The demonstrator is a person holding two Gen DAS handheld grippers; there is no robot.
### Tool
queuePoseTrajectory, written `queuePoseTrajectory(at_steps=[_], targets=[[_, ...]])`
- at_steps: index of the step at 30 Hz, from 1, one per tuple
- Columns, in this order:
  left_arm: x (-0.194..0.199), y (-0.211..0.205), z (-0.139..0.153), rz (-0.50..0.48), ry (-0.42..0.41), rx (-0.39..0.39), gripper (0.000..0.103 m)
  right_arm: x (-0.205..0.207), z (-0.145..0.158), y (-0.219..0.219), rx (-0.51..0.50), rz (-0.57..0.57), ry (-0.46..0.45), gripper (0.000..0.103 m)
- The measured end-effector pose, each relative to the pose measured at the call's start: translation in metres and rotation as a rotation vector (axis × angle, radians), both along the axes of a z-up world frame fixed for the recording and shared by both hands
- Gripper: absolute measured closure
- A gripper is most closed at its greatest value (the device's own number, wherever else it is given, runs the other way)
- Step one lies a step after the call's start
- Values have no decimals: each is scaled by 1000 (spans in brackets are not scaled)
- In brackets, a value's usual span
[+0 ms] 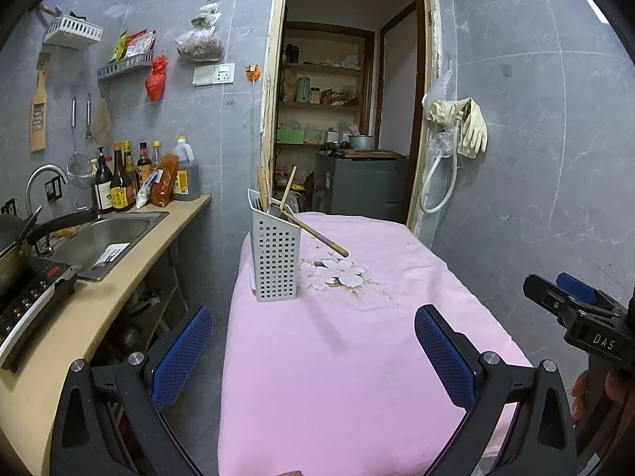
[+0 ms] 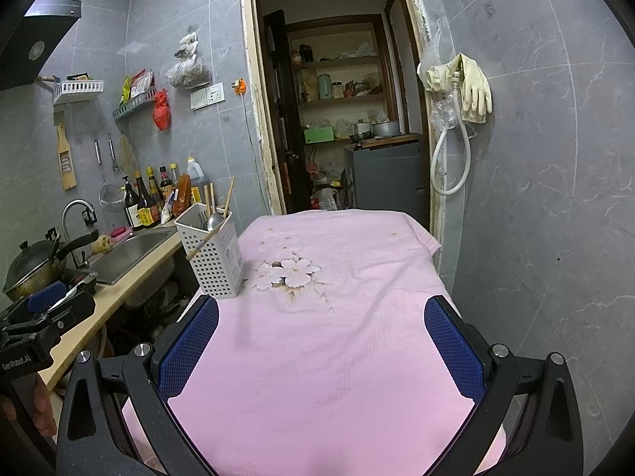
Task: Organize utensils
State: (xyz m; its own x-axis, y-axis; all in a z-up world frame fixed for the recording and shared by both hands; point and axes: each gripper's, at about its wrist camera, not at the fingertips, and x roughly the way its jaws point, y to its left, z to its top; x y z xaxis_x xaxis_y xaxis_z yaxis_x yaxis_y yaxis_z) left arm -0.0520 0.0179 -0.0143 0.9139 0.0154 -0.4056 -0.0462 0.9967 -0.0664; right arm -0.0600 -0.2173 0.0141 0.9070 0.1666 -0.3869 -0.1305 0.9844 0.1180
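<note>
A white perforated utensil holder [image 1: 275, 256] stands upright near the far left edge of a table under a pink flowered cloth [image 1: 357, 349]. It holds chopsticks, a metal spoon and a wooden-handled utensil [image 1: 323, 240] that leans out over its rim. The holder also shows in the right wrist view [image 2: 214, 254]. My left gripper [image 1: 313, 341] is open and empty, well short of the holder. My right gripper [image 2: 321, 337] is open and empty above the cloth [image 2: 337, 337]. The right gripper also shows at the right edge of the left wrist view [image 1: 575, 309].
A counter [image 1: 131, 269] runs along the left with a steel sink [image 1: 107, 238], sauce bottles [image 1: 119, 186], an induction hob [image 1: 31, 297] and a wok [image 2: 35, 265]. A doorway [image 1: 349, 119] opens behind the table. Rubber gloves [image 1: 472, 127] hang on the right wall.
</note>
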Motion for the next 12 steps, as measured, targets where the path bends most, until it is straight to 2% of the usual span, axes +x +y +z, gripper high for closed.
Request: queuePoseTrajectory(at_steps=[12], targets=[[9,2,-2,14,30,-6,0,10,-3,-4,5,-2,23,1]])
